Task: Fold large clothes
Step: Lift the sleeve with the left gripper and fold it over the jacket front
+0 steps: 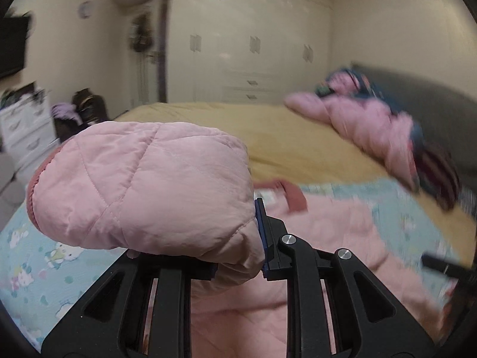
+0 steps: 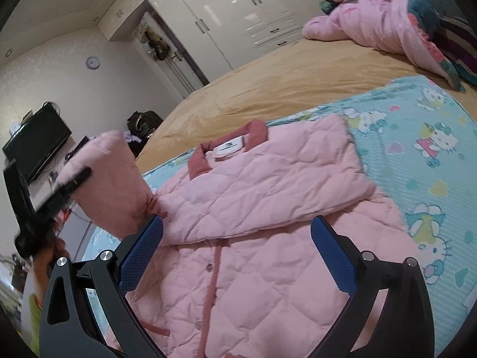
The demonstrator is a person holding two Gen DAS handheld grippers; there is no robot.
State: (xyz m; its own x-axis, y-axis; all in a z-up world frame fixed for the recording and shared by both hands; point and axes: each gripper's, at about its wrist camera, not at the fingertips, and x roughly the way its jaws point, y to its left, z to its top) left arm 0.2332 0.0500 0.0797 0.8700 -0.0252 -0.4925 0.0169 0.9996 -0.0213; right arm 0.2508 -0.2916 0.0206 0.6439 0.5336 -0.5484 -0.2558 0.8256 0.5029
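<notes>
Our left gripper (image 1: 238, 238) is clamped on a sleeve (image 1: 143, 188) of the pink quilted jacket (image 2: 253, 238), the padded fabric bunched between the blue pads and lifted clear of the bed, its darker ribbed cuff (image 1: 31, 197) hanging out to the left. We judge it is raised like this so it can be carried across the body for the next fold. Our right gripper (image 2: 237, 247) hovers just above the jacket's front with its jaws spread wide and nothing between them, likely waiting to press the body flat or take the hem. From the right wrist view we see the jacket lying face up on a light blue cartoon-print blanket (image 2: 423, 137), the other sleeve already laid across the chest below the dark pink collar (image 2: 226, 146). The blanket gives a flat working patch over the yellow bedspread (image 2: 283, 83). Well apart, near the headboard, lies a heap of pink and dark bedding (image 2: 393, 21).
</notes>
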